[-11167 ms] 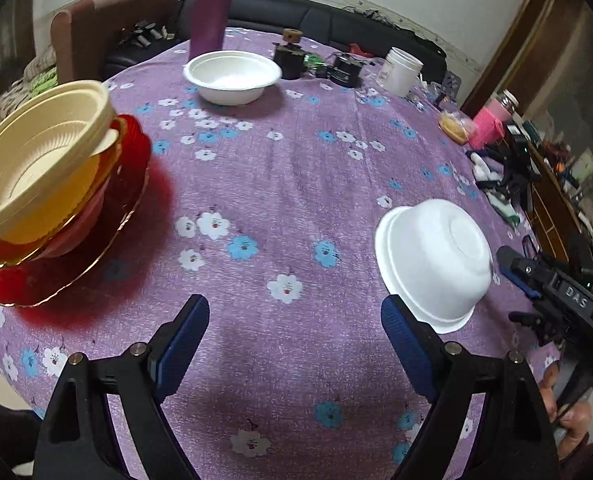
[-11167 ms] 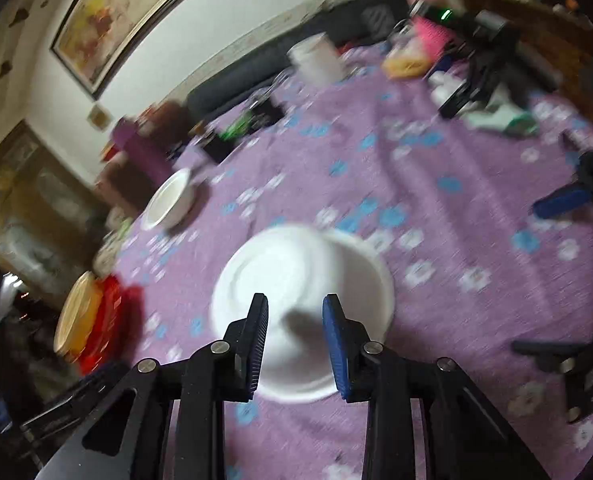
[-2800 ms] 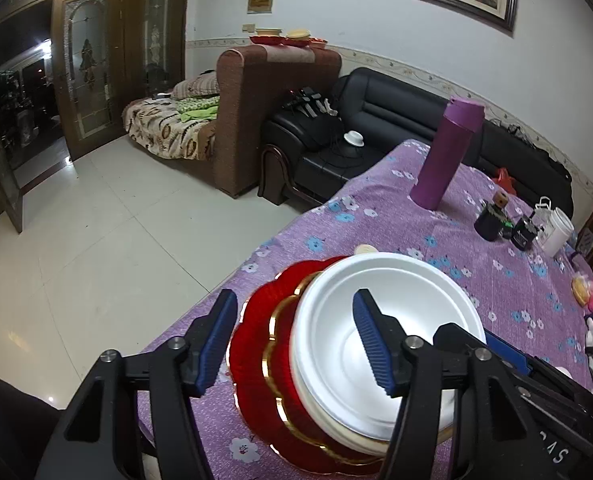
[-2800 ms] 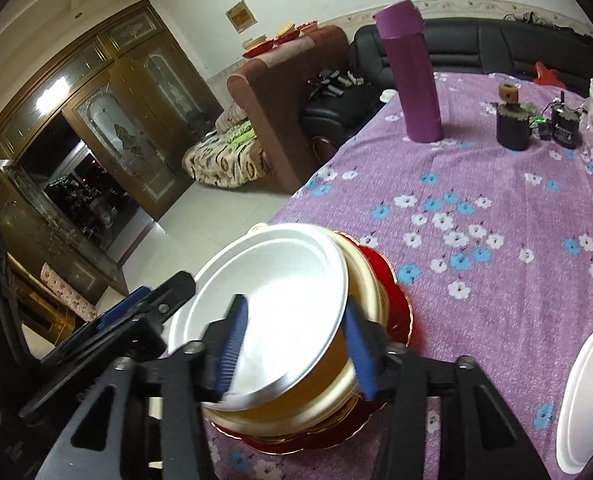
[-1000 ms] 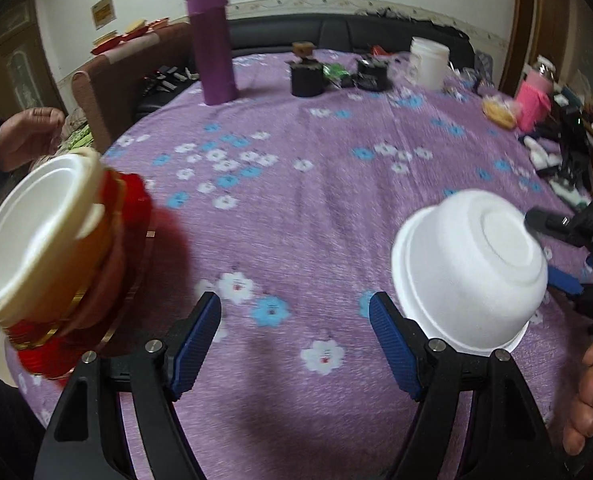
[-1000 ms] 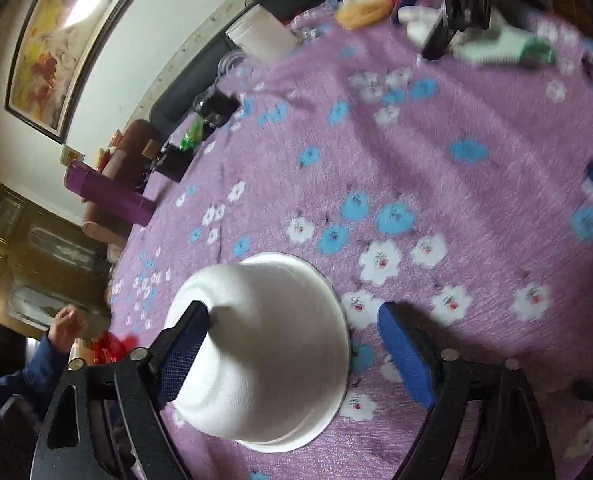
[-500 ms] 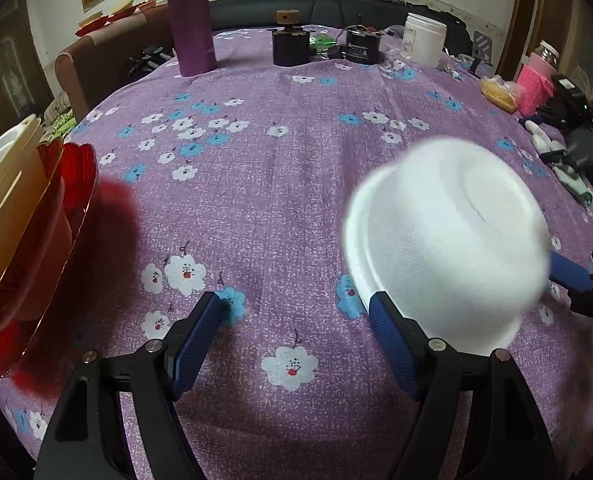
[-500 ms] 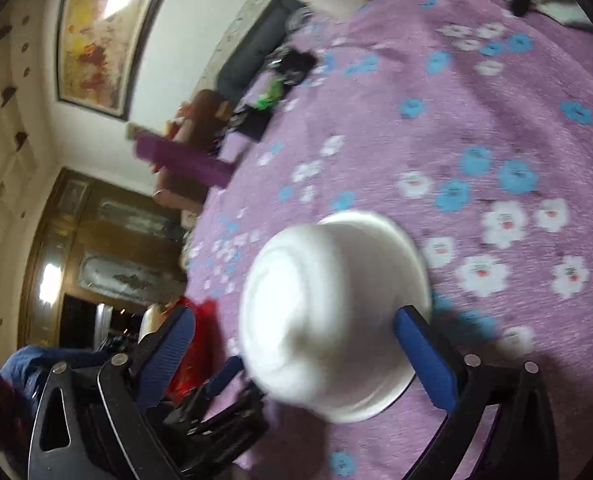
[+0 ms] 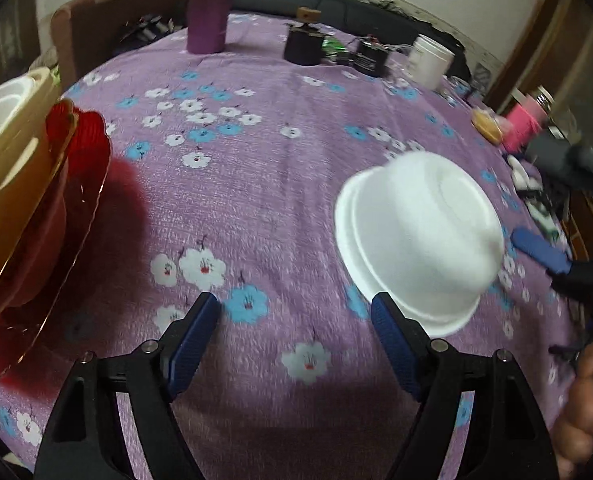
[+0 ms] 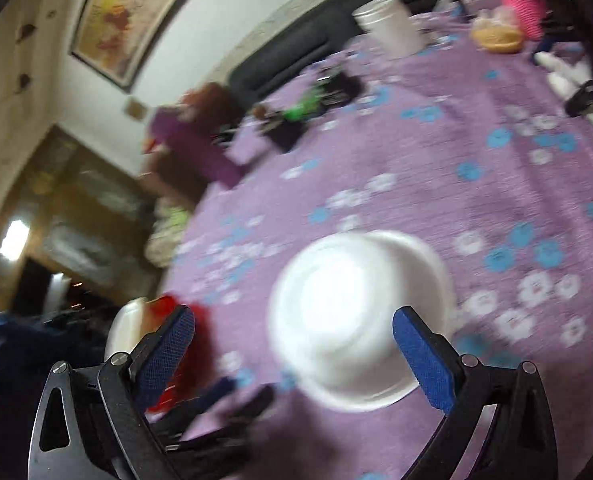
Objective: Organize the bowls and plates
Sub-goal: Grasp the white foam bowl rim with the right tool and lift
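A round table in purple flowered cloth [image 9: 280, 184] is carrying an upturned white foam bowl [image 9: 416, 236] near its right edge and a red gold-rimmed plate [image 9: 56, 264] at its left edge.

A framed painting [image 10: 112, 20] hangs on the pale wall above a black sofa [image 9: 376, 16] and brown armchair [image 9: 108, 32].
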{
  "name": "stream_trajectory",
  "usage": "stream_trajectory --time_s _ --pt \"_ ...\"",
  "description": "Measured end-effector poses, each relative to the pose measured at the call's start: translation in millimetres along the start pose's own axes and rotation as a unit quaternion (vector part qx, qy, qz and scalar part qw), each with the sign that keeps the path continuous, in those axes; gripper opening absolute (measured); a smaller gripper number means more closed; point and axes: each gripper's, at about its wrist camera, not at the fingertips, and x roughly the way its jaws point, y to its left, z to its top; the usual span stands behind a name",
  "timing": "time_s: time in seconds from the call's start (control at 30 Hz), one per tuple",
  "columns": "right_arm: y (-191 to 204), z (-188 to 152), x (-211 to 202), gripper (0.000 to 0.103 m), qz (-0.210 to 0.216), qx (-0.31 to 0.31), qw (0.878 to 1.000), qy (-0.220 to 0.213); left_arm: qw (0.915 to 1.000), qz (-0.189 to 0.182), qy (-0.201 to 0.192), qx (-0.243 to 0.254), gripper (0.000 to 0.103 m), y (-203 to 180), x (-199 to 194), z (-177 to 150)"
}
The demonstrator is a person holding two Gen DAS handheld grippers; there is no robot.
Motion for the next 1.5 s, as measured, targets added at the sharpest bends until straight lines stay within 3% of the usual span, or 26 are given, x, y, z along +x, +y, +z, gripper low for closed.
stream_trajectory --time_s 0.07,0.17,0.27,0.33,0.37,0.43,0.5,0.57,0.63,0.67,0.73,0.9,1.13,1.23,1.3,1.37,1.4,1.47,1.5 --pt "-11 6 9 0.102 -0.026 0.003 1.000 -0.008 0.9997 0.024 0.002 -0.007 0.078 3 4 9" --pt "-32 20 20 0.102 -0.022 0.027 0.999 0.000 0.9968 0.077 -0.013 -0.014 0.078 7 10 23" --pt "-53 23 42 0.103 0.014 0.067 0.997 0.037 0.9935 0.113 -0.011 -0.005 0.078 3 20 28" --pt "-55 25 50 0.103 0.051 0.060 0.995 0.058 0.9916 0.128 -0.011 0.014 0.077 -5 26 25" --pt "-54 25 53 0.103 0.072 0.062 0.993 0.073 0.9908 0.132 -0.023 0.018 0.076 -7 26 23" --pt "-51 25 54 0.103 0.069 0.041 0.993 0.083 0.9923 0.120 -0.026 0.014 0.074 -4 25 23" --pt "-48 23 55 0.103 0.067 0.029 0.993 0.090 0.9939 0.102 -0.028 0.030 0.061 -7 23 24" --pt "-41 19 54 0.103 0.055 0.011 0.994 0.091 0.9949 0.085 -0.027 0.047 0.028 -15 20 22" --pt "-26 10 56 0.103 0.019 -0.037 0.995 0.091 0.9932 0.083 -0.021 0.079 0.004 -33 19 17" --pt "-18 4 56 0.103 -0.001 -0.061 0.994 0.092 0.9920 0.086 -0.019 0.091 0.000 -39 21 14" --pt "-6 -7 47 0.103 -0.022 -0.101 0.991 0.080 0.9882 0.105 -0.033 0.106 0.000 -49 18 9" --pt "-14 -19 29 0.094 -0.009 -0.104 0.991 0.086 0.9933 0.066 -0.027 0.091 0.000 -47 5 5" --pt "-39 -30 10 0.094 0.119 -0.014 0.987 0.108 0.9927 0.031 -0.086 0.079 0.000 -46 -46 8" --pt "-42 -39 9 0.094 0.180 0.019 0.975 0.129 0.9884 -0.008 -0.124 0.088 0.000 -57 -81 14" --pt "-43 -47 17 0.095 0.210 0.038 0.967 0.141 0.9848 -0.032 -0.131 0.110 0.000 -71 -91 16" --pt "-47 -54 24 0.096 0.236 0.061 0.958 0.148 0.9795 -0.079 -0.130 0.132 0.000 -91 -95 18" --pt "-47 -55 22 0.095 0.233 0.061 0.960 0.141 0.9746 -0.113 -0.124 0.149 0.005 -104 -96 18" --pt "-45 -57 21 0.092 0.206 0.054 0.967 0.136 0.9708 -0.145 -0.085 0.171 0.044 -126 -87 14" --pt "-41 -58 16 0.093 0.169 0.041 0.977 0.124 0.9695 -0.157 -0.065 0.177 0.047 -134 -79 9"
